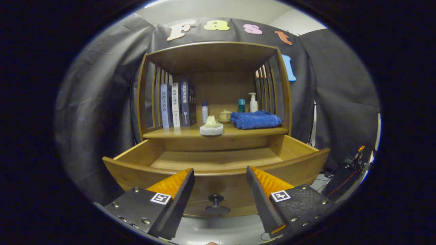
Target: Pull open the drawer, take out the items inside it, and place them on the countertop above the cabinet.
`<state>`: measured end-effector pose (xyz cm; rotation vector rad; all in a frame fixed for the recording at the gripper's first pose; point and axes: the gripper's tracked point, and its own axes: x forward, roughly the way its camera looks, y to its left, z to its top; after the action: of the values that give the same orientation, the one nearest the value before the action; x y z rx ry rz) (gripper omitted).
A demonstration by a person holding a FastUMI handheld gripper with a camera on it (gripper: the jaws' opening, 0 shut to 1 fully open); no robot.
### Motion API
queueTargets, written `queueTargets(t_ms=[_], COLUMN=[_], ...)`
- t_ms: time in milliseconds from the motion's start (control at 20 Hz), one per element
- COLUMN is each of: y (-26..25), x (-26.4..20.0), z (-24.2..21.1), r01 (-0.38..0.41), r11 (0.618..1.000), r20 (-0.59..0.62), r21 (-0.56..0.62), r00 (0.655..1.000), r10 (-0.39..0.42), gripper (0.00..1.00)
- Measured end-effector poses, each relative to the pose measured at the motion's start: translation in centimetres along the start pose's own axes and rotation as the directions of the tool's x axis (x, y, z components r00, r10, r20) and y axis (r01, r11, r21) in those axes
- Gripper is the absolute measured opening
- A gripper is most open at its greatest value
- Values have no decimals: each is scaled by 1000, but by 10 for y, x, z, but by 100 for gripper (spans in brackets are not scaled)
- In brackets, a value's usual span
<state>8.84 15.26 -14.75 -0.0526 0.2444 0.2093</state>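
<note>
The gripper [220,177] is hovering with its two fingers spread wide and nothing between them, released, just in front of the pulled-out wooden drawer [218,180]. That drawer is standing open toward the camera, its long axis running left to right, its curved front panel facing the fingers. One dark round knob [216,200] is sticking out of the middle of that front, in the gap between the fingertips but lower and a little beyond them, not touched.

Inside the drawer, the wooden floor is showing bare as far as I can see, though the front panel is hiding the nearest strip of it.

Above the drawer, the countertop [184,133] of the brown wooden cabinet is carrying everything. At its near edge, centre, a pale green lump on a white round base [211,127] is sitting, slightly overhanging the drawer. To the right a folded blue towel [255,119] is lying with its long side left to right. On the left, three upright books [177,105] are standing spine out. Behind, I am counting one small white bottle with a blue cap [204,112], one small lidded cream pot [224,115], one teal container [241,105] and one white pump bottle [253,102], all upright near the back.
</note>
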Motion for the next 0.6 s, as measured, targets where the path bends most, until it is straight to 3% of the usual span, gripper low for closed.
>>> queueTargets(t_ms=[600], y=[1], x=[9], z=[13], r01=[-5], r11=[1000], r20=[1], r21=[-21], r00=[1000], r10=[5], gripper=[90])
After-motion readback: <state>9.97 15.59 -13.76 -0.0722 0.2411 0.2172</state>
